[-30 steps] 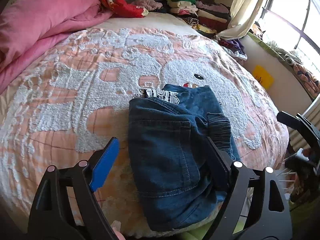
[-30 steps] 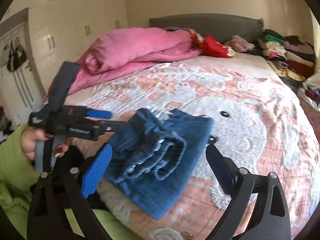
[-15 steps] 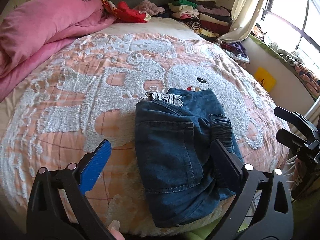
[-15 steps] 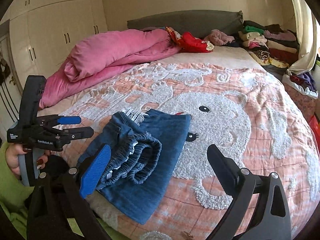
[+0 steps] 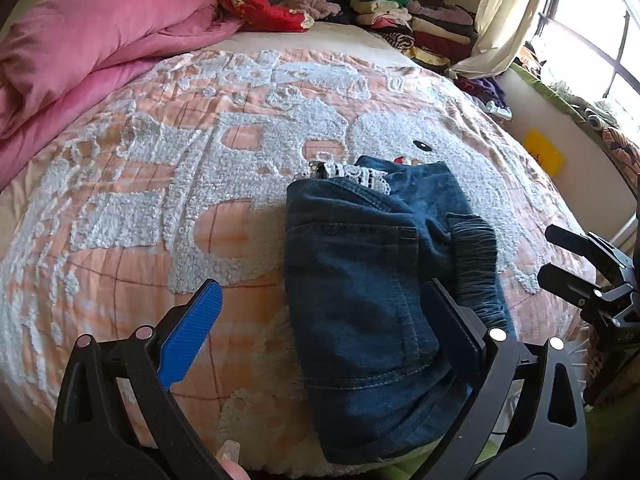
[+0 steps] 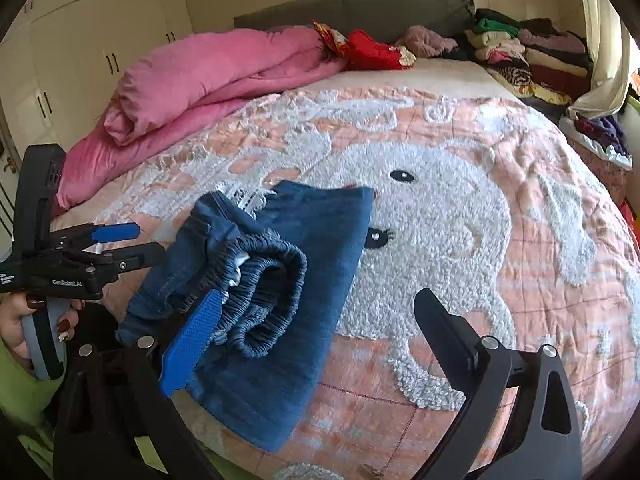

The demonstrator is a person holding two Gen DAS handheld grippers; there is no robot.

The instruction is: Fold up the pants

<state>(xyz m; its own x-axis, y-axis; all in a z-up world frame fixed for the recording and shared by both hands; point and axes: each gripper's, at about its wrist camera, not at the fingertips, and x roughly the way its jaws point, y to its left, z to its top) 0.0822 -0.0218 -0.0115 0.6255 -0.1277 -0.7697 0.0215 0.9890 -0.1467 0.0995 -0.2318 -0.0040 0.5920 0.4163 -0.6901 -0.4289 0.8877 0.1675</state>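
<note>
The pants [image 5: 372, 292], of dark blue denim, are seen folded into a compact bundle on the bedspread [image 5: 160, 184], near its front edge and just below the black eye of the white animal figure worked into it. In the right wrist view the pants [image 6: 280, 292] are shown with the gathered elastic waistband [image 6: 264, 300] rolled on top of the flat denim layer, and a strip of white lace [image 6: 240, 196] sticking out at the far end.

The left gripper [image 5: 320, 320] is held above the front part of the pants with its jaws spread wide; they have just been opening, and nothing is pressed between them, though the black finger lies over the denim and the blue one over bare bedspread. The same gripper [image 6: 120, 246] is seen from the side in the right wrist view, held by a hand [image 6: 24, 320] with dark red nails, just beside the pants' left edge.

The right gripper [image 6: 316, 328] is likewise open wide, its blue finger over the waistband and its black finger over the bedspread; nothing is gripped.

Farther from the pants, a pink duvet [image 6: 208, 80] is bunched at the bedspread's far left, and folded clothes [image 6: 528, 56] are stacked at the far right by the headboard [image 6: 360, 12].
</note>
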